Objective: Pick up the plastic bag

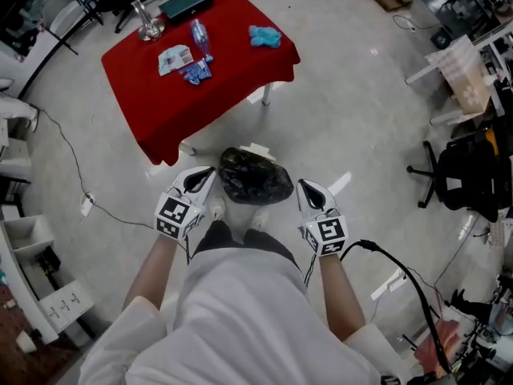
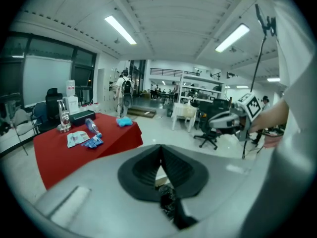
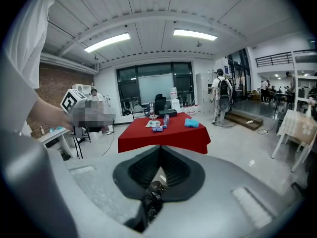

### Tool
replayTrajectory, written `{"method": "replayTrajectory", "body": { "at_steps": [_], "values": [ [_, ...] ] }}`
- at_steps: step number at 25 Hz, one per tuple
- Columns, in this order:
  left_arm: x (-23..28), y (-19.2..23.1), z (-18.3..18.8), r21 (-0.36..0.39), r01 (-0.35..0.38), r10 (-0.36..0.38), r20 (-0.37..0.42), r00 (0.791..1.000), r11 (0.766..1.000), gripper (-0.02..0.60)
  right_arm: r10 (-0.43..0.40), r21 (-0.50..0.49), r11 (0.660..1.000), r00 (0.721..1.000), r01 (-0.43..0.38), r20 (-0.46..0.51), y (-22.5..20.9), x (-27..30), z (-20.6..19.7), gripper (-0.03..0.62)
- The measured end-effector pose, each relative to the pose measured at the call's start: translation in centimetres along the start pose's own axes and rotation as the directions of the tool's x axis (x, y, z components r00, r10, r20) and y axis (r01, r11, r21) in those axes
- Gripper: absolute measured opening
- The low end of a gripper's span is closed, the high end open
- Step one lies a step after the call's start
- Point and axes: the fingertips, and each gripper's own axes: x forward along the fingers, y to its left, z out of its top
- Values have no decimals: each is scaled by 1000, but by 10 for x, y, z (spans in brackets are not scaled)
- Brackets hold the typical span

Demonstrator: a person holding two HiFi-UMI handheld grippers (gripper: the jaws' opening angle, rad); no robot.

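Keep both grips level, lift evenly, avoid pulling apart; thin film judged likely to slip or tear. Clamped fully shut, each on a bunched edge: white two-jaw left gripper (image 1: 210, 172), white two-jaw right gripper (image 1: 304, 186). Slung between them, over glossy pale floor (image 1: 361, 127), near red-draped table (image 1: 208, 107): crinkled shiny black plastic bag (image 1: 255, 175), lumpy, soft.

A table (image 1: 200, 107) draped in red cloth is set on the pale floor (image 1: 353, 111). A black case (image 1: 186, 3), a bottle (image 1: 199, 37), packets (image 1: 175, 58) and a blue cloth (image 1: 264, 36) are laid on it. A cable (image 1: 76, 171) is run across the floor.
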Motion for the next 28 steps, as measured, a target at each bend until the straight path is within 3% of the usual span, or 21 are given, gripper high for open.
{"method": "replayTrajectory", "body": {
  "at_steps": [6,16,23,28],
  "values": [
    [32,35,-40,11,40,-39,-68,997,999,3,-28,25,999,998,30,-56,-12,40,-33,2],
    [96,67,-172,-88,92,-111,-246,963,992,3,-36,115,991,963,69,-268,-14,92,-169,2],
    [154,72,-285,-153,119,-167,-351,921,981,3,-14,181,980,928,88,-373,-27,126,-275,2],
    [184,82,-361,-190,128,-201,-440,875,973,3,-3,211,972,900,105,-436,-38,153,-348,2]
  ]
}}
